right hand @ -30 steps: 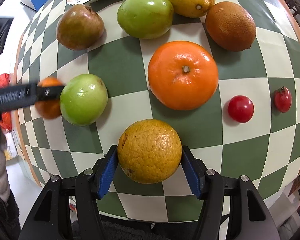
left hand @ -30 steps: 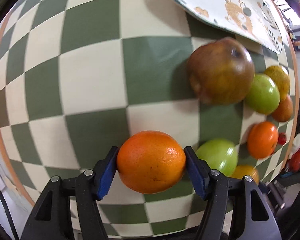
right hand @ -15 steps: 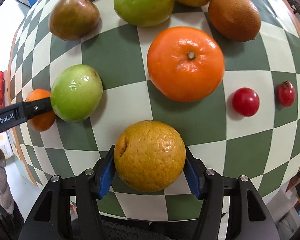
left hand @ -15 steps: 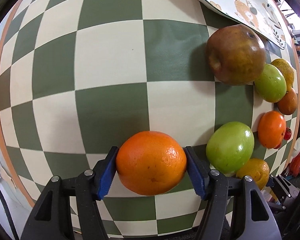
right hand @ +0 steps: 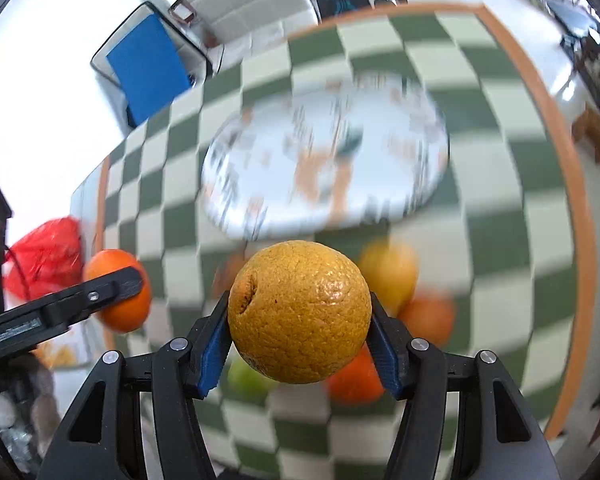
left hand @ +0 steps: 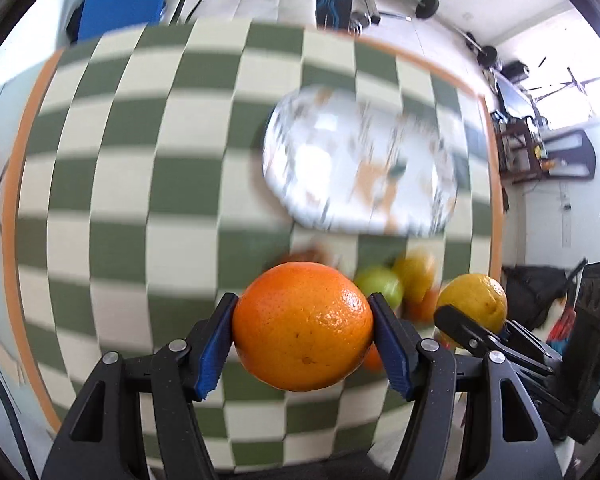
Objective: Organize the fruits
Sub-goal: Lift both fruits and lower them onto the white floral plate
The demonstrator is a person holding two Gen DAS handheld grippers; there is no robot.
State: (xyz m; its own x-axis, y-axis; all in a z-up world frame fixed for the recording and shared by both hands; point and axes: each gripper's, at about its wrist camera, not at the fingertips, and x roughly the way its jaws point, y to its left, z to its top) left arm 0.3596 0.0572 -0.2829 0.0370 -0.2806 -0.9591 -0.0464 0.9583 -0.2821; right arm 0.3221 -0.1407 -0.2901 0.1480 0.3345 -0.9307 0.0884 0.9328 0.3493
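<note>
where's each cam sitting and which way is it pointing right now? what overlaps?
Left wrist: on the left gripper, looking forward and down over the checkered table at the plate; own fingers clamp an orange.
Right wrist: on the right gripper, same heading; own fingers clamp a yellowish orange.
Shared: plate, table, blurred loose fruit; each view catches the other gripper with its fruit at its edge.
</note>
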